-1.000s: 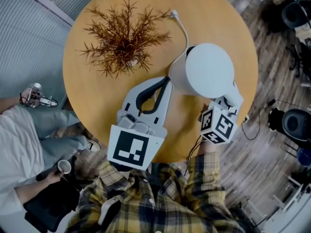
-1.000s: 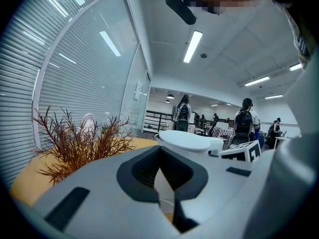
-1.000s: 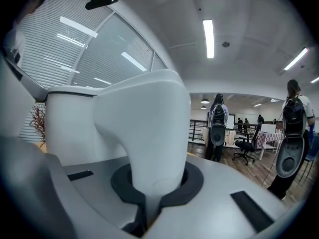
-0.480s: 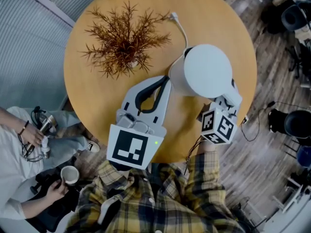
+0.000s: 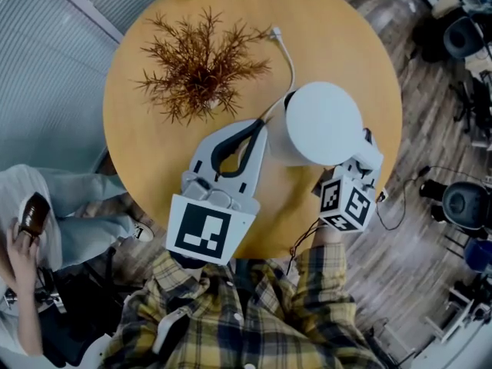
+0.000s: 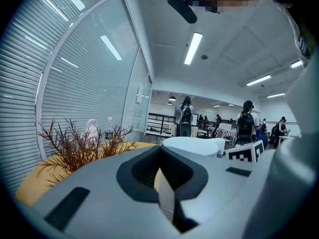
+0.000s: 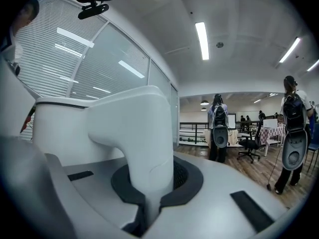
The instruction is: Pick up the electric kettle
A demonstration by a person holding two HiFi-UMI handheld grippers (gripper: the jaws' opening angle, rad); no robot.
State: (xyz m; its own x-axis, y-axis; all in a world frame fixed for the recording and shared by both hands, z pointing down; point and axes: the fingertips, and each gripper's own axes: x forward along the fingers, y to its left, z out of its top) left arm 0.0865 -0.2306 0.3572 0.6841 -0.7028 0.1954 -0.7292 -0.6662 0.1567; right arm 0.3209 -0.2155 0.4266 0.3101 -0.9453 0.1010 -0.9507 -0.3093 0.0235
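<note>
Shifted a little toward the left gripper (image 5: pixel 260 129) since a second ago, the white electric kettle (image 5: pixel 323 123) is over the right side of the round table (image 5: pixel 154 160) — its handle (image 7: pixel 144 143) clamped in the right gripper (image 5: pixel 360 156). The left jaws are closed on nothing, tips just beside the kettle's body.

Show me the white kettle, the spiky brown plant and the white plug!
white electric kettle (image 5: pixel 323 121), head view, on its round lid
spiky brown plant (image 5: pixel 201 66), head view, middle of its branches
white plug (image 5: pixel 275 31), head view, on the plug's end
</note>
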